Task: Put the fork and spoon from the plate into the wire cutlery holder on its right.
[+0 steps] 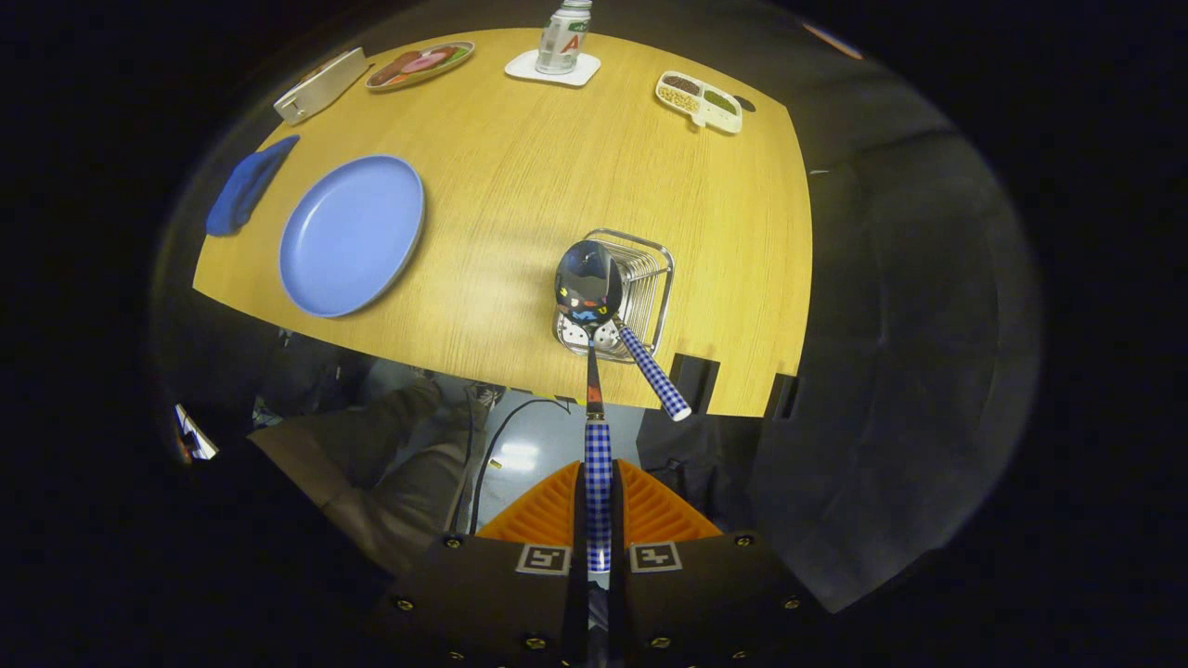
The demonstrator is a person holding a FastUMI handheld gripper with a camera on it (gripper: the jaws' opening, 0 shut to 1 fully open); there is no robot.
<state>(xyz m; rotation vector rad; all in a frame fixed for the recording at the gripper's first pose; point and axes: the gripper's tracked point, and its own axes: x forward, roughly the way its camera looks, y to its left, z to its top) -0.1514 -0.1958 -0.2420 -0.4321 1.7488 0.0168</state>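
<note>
the claw [599,520] is pinching the checked handle of the spoon [588,283], both fingers pressed against it from either side. the spoon runs straight ahead from the fingers, and its shiny bowl hangs over the near part of the wire cutlery holder [650,278], covering some of the holder's opening from this angle; whether the bowl touches the wires cannot be told. a second checked handle, the fork [654,374], leans out of the holder toward the fingers and to the right, its head down inside the wires and hidden by the spoon's bowl.

the holder stands on the wooden bench [520,167] near its front edge. well to its left lies the blue plate [351,234], bare on top. beside the plate, farther left, is a folded blue cloth [247,186]. along the far side of the bench sit a white oblong box [320,85], an oval dish of food [419,65], a can on a white coaster [562,39], and a divided tray of beans and grains [699,100]. below the bench edge, a person's trouser leg [390,473] shows left of the fingers.
</note>
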